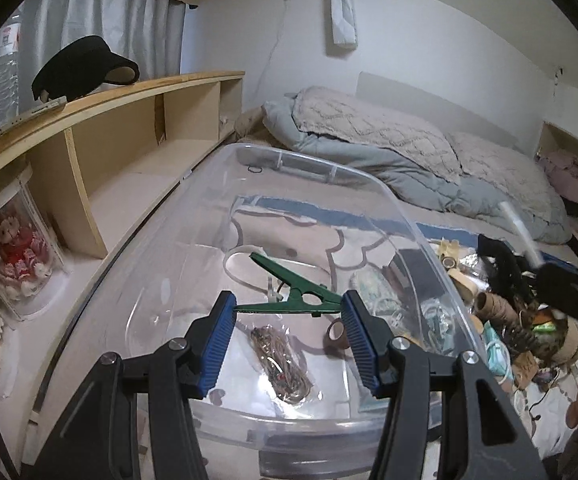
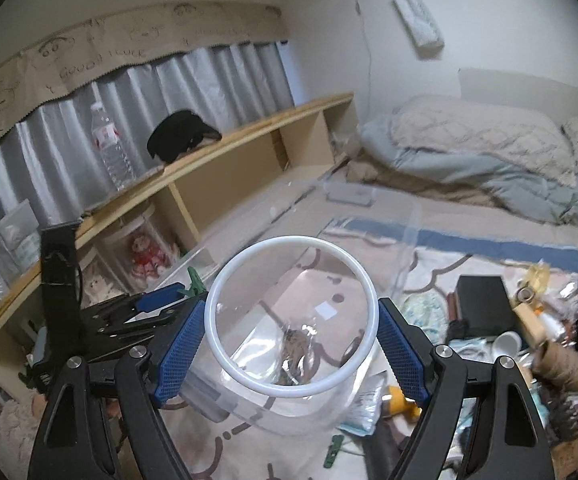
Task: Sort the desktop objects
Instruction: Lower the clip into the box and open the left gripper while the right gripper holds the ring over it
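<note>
My left gripper (image 1: 289, 306) is shut on a green clothespin (image 1: 289, 294), held above the clear plastic bin (image 1: 193, 240). In the bin lie a bagged coil of brown cord (image 1: 281, 364), a roll of brown tape (image 1: 336, 331) and a clear loop. My right gripper (image 2: 291, 320) is shut on a clear round tub with a white rim (image 2: 291, 320), held over the bin's right side (image 2: 405, 236). The left gripper (image 2: 157, 300) with the green clothespin (image 2: 193, 280) shows at the left of the right wrist view.
A pile of mixed clutter (image 1: 501, 312) lies right of the bin: cardboard rolls, a black box (image 2: 483, 304), face masks, twine. A wooden shelf unit (image 1: 101, 152) runs along the left with a water bottle (image 2: 111, 148) and a black visor (image 1: 85, 66). Bedding (image 1: 389, 148) lies behind.
</note>
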### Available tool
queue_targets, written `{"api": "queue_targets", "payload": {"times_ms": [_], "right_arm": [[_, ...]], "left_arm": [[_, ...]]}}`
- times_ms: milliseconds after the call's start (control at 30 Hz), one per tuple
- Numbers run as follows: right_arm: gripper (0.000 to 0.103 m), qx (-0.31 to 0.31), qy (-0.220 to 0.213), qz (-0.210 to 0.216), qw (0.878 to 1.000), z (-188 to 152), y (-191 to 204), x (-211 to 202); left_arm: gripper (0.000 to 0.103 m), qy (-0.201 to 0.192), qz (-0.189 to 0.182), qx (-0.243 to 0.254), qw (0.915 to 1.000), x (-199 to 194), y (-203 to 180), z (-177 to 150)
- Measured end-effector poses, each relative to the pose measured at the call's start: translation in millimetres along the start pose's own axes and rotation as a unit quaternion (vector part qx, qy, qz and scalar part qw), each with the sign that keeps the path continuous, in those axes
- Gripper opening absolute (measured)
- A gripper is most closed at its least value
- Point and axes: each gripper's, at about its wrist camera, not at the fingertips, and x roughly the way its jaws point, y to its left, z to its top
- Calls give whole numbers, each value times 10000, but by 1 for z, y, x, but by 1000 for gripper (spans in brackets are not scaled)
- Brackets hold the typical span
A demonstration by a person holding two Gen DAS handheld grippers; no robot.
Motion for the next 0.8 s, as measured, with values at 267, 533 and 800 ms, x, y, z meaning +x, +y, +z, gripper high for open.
{"api": "queue_targets", "payload": {"times_ms": [267,533,800], "right_arm": [[84,51,343,-81,9994,-7,0,24],[84,136,517,-68,9985,-4,1,32],[84,20,548,-85,9985,-4,9,34]], "left_arm": [[54,418,270,275,9984,9,5,-6],[61,515,307,345,9976,8,6,-8],[86,157,267,254,9992,-13,12,-12]]}}
